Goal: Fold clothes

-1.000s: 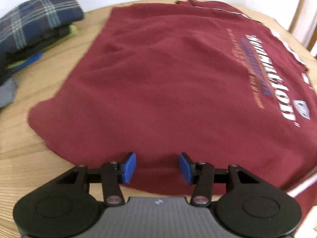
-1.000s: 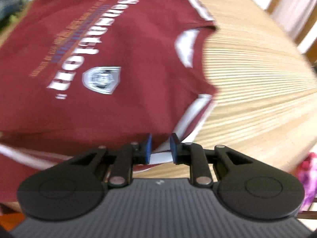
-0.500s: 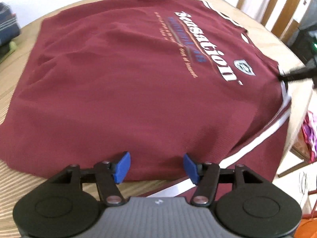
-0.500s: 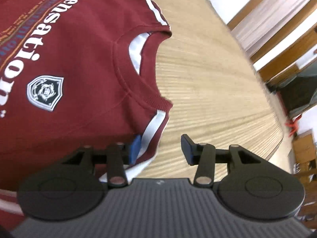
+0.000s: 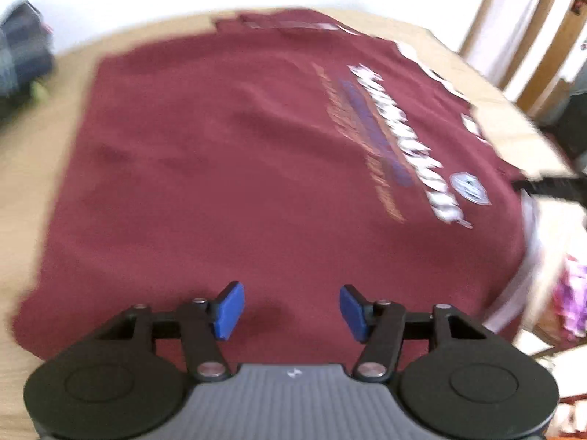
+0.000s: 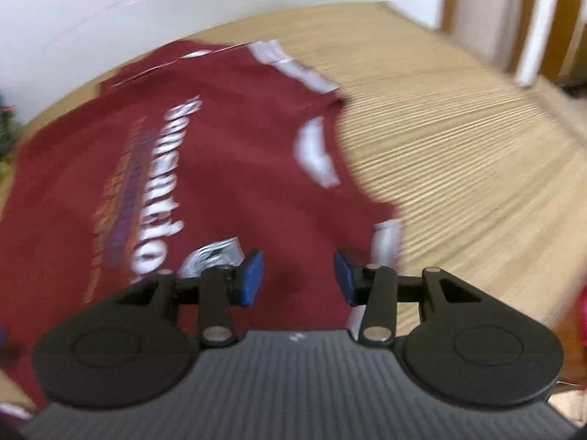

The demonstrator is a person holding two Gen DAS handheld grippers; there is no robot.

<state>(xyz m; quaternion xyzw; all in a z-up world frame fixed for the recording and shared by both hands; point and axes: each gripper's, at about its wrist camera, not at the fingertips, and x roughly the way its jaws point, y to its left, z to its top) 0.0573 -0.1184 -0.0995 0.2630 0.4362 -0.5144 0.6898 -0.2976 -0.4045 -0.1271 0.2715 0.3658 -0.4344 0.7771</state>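
A maroon T-shirt (image 5: 234, 168) with white lettering and a crest lies spread flat on the round wooden table (image 5: 22, 168). My left gripper (image 5: 291, 310) hangs open over the shirt's near hem, nothing between its blue pads. In the right wrist view the same T-shirt (image 6: 227, 154) shows its white-lined collar and white-striped shoulder. My right gripper (image 6: 298, 277) stands open above the cloth near the crest, beside the shoulder stripe, its pads apart and not pressing on fabric. The right gripper's dark finger (image 5: 550, 185) shows at the shirt's right edge in the left wrist view. Both views are blurred.
Folded dark clothes (image 5: 22, 58) sit at the far left of the table. Bare striped tabletop (image 6: 458, 154) stretches right of the shirt. Wooden frames (image 5: 528, 47) stand beyond the table on the right, and a pink and purple item (image 5: 572, 293) lies below its edge.
The right gripper's jaws, nearly shut at the white shoulder stripe a second ago, have opened and it has shifted over the shirt. The left gripper widened slightly and swung across the near hem.
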